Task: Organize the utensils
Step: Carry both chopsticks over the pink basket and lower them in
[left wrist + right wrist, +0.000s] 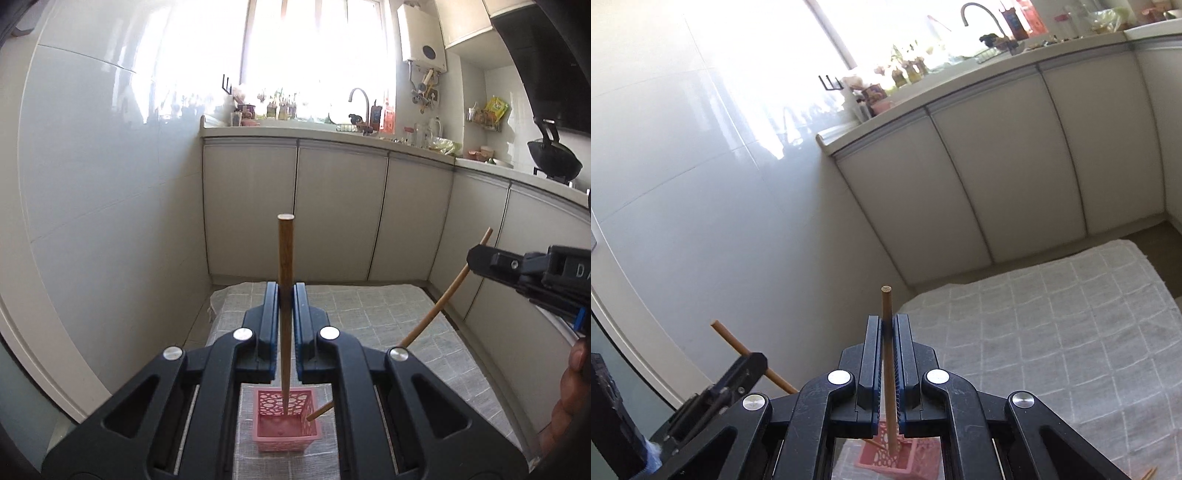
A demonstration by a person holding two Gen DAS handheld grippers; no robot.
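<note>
Checked cloth covers the worktop (388, 314), bearing one pink basket (286, 424); each tool, left (285, 295) and right (887, 328), pinches one wooden chopstick (285, 251), two chopsticks total.

Only legible text: pale letters "DA" on the black body of the right gripper (472, 260), right edge of the left wrist view, cut off by the frame. Labels on the countertop bottles and the yellow packet (496, 107), upper right, are too small to read.
</note>
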